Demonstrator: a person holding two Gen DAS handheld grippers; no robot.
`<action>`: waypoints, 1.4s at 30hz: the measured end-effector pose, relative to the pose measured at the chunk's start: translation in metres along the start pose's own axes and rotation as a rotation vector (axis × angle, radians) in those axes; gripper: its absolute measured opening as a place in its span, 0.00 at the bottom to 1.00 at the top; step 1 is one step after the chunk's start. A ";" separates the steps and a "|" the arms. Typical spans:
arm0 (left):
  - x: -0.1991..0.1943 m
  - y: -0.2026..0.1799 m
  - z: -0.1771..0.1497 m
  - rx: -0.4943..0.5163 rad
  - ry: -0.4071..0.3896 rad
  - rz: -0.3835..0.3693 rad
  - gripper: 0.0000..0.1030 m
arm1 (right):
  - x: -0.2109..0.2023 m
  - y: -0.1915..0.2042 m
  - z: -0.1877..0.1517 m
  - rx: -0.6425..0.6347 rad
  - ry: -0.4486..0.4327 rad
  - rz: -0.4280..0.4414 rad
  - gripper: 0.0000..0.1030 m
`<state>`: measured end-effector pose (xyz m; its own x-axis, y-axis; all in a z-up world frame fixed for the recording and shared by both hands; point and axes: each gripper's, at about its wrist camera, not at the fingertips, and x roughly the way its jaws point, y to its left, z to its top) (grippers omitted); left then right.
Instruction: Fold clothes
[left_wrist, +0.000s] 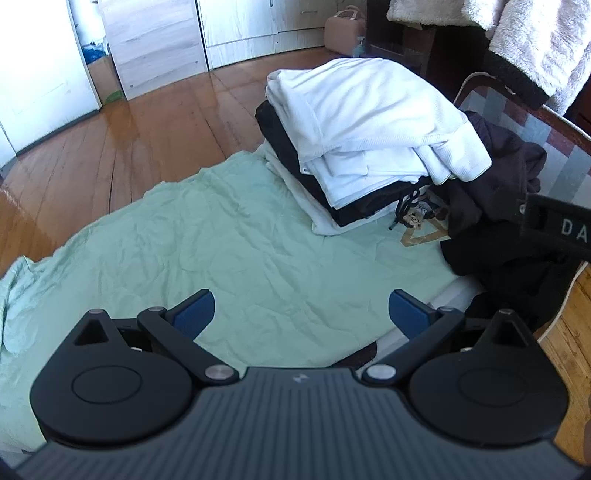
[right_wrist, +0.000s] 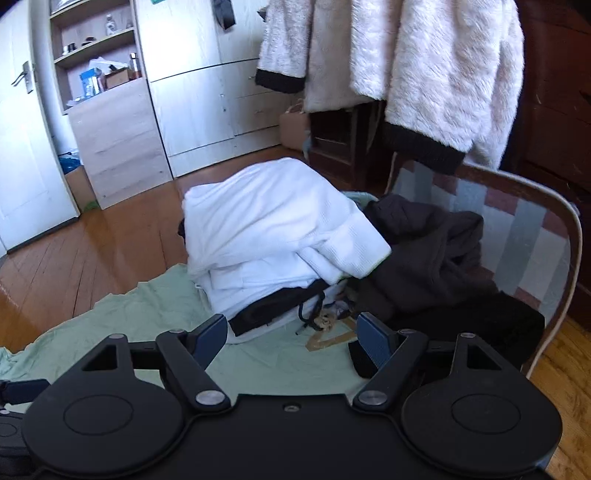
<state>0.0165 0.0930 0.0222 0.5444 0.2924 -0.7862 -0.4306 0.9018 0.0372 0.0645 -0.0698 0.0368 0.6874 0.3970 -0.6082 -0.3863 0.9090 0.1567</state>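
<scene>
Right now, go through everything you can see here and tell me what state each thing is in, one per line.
Left gripper: open, holding nothing.
Right gripper: open, holding nothing.
Green sheet: spread flat, wrinkled.
Stack of clothes: folded, white and black layers, white on top.
Dark garment: unfolded, crumpled beside the stack.
Fluffy coat: hanging.

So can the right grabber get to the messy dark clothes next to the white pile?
Probably yes. The right gripper is open and empty, and the crumpled dark clothes lie just ahead to its right, beside the folded stack, with nothing covering them.
</scene>
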 end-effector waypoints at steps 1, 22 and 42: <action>0.001 0.001 0.000 -0.004 0.006 -0.003 1.00 | 0.001 -0.001 -0.001 0.009 0.006 0.002 0.79; 0.002 -0.001 -0.004 0.011 0.031 -0.068 1.00 | 0.000 0.005 -0.004 0.017 0.024 0.025 0.79; 0.001 0.008 -0.007 -0.006 0.010 -0.038 1.00 | -0.006 0.015 -0.007 -0.065 0.020 0.031 0.79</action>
<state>0.0082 0.0979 0.0175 0.5535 0.2550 -0.7929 -0.4139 0.9103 0.0039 0.0502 -0.0593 0.0375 0.6624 0.4212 -0.6196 -0.4466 0.8860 0.1248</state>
